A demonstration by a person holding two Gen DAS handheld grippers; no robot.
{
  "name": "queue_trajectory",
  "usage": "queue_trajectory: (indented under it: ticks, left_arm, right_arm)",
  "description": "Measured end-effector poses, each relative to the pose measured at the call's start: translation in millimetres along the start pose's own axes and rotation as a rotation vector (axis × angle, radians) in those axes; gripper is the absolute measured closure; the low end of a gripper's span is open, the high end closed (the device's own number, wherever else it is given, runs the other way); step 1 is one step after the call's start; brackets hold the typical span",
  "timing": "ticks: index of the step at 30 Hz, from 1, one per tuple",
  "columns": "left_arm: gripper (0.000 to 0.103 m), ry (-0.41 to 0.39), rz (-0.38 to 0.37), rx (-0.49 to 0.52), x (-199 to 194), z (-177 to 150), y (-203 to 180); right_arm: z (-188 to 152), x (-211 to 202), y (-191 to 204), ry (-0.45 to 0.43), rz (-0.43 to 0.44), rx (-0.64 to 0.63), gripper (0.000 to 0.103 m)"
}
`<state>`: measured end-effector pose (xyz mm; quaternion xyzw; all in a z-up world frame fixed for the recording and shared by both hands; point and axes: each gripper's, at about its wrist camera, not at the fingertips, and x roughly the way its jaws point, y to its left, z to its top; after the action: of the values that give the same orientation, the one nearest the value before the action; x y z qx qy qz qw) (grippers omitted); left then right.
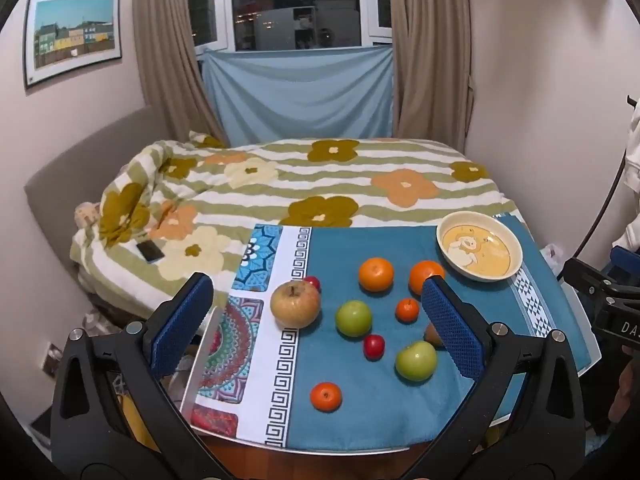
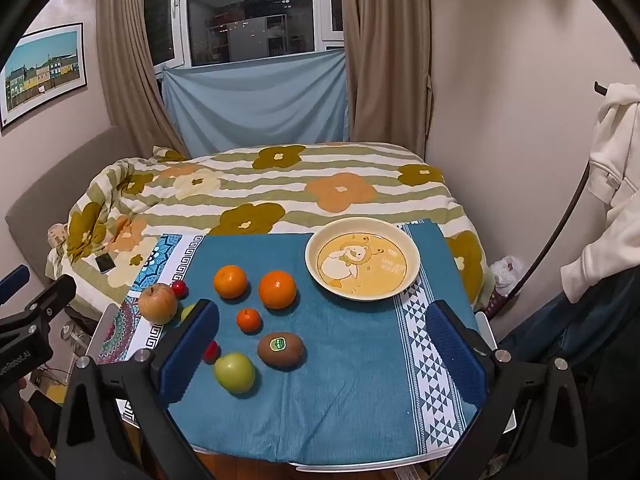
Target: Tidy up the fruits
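Fruit lies loose on a blue cloth (image 1: 380,408): a brownish apple (image 1: 295,304), two oranges (image 1: 375,274) (image 1: 425,275), two small mandarins (image 1: 407,309) (image 1: 326,396), two green apples (image 1: 353,318) (image 1: 416,360), two small red fruits (image 1: 373,346) (image 1: 312,281). A kiwi (image 2: 280,349) shows in the right wrist view. An empty cream bowl (image 2: 362,258) with a duck picture stands at the far right. My left gripper (image 1: 316,328) is open and empty above the fruit. My right gripper (image 2: 324,348) is open and empty over the cloth's near part.
The cloth covers a table (image 1: 304,448) against a bed with a flowered blanket (image 1: 320,184). A phone (image 1: 150,251) lies on the blanket. A patterned mat (image 1: 232,344) lies at the table's left. White clothing (image 2: 612,152) hangs at the right.
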<state>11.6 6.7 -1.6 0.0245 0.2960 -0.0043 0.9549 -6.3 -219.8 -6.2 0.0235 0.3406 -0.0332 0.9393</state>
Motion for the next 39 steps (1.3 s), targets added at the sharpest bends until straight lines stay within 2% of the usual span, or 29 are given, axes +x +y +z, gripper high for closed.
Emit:
queue_trajectory:
  ticks: [39]
  left_arm:
    - [0.000,-0.019,0.023,-0.009,-18.4,-1.3,-8.0]
  right_arm:
    - [3.0,-2.6,-1.0,-0.017,0.035,-0.001,0.000]
